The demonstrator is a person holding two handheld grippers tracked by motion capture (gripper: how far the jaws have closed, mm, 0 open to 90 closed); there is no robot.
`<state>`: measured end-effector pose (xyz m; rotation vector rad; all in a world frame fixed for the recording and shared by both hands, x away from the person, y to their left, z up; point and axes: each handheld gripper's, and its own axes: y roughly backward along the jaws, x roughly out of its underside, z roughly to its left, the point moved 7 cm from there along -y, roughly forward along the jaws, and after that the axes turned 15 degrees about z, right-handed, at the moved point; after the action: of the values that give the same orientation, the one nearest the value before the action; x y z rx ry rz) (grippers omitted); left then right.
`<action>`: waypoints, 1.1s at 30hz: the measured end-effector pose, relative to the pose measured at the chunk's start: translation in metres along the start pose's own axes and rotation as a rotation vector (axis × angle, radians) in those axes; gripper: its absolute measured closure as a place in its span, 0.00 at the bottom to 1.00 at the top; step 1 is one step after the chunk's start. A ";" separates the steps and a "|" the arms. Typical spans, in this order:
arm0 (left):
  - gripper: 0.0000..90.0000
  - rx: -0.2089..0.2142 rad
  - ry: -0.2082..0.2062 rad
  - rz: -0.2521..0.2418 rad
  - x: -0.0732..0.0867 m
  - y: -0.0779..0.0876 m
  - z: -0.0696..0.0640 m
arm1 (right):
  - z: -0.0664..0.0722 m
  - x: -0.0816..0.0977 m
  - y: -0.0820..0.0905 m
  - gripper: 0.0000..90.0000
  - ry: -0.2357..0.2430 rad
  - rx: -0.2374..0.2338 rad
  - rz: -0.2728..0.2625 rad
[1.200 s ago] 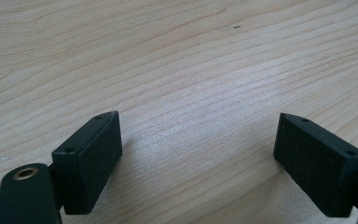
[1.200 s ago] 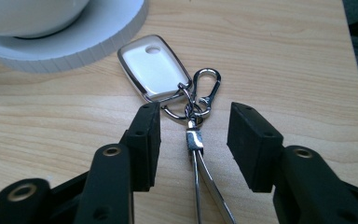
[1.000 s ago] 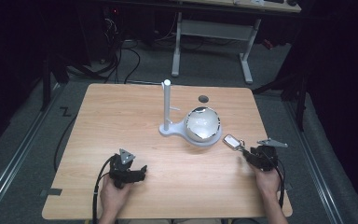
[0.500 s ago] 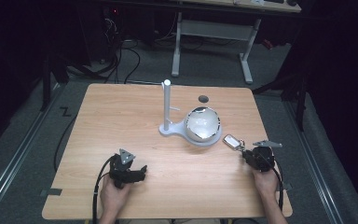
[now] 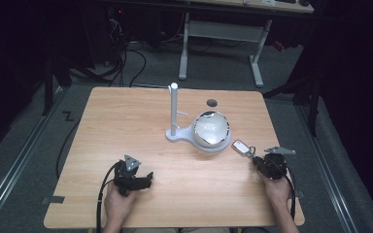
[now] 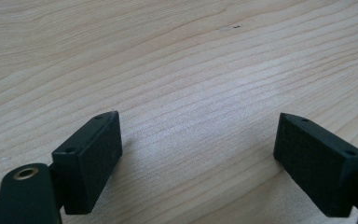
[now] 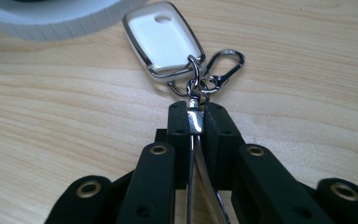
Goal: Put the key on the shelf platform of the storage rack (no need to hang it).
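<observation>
The table [image 5: 126, 116] has a light wooden top with rounded corners, and it stands on a grey floor [image 5: 24, 145]; near its far edge there is a small dark round hole [image 5: 212, 103]; a white stand [image 5: 179, 133] with an upright post rests around the middle, and a round white bowl-like part [image 5: 211, 130] sits on its base; just beside this, to the right, a white key fob [image 5: 240, 146] with metal rings lies flat on the wood.

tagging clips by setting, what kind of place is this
Probably a lab or workshop test area: a lone wooden table on grey floor, loose cables behind it, and a metal-legged workbench in a dark room.
</observation>
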<state>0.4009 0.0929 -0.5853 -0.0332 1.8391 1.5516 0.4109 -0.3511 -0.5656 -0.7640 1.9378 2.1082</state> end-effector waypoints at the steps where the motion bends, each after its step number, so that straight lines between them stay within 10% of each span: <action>1: 0.17 0.000 0.000 0.000 0.000 0.000 0.000 | 0.000 0.000 0.003 0.91 0.004 -0.002 -0.009; 17: 0.17 0.000 0.000 0.000 0.000 0.000 0.000 | 0.013 -0.012 0.052 0.91 0.046 -0.056 -0.158; 33: 0.17 -0.001 0.000 0.000 0.000 0.000 0.000 | 0.034 -0.020 0.071 0.91 0.100 -0.096 -0.179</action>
<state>0.4010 0.0929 -0.5853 -0.0336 1.8388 1.5520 0.3866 -0.3235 -0.4929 -1.0395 1.7505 2.1039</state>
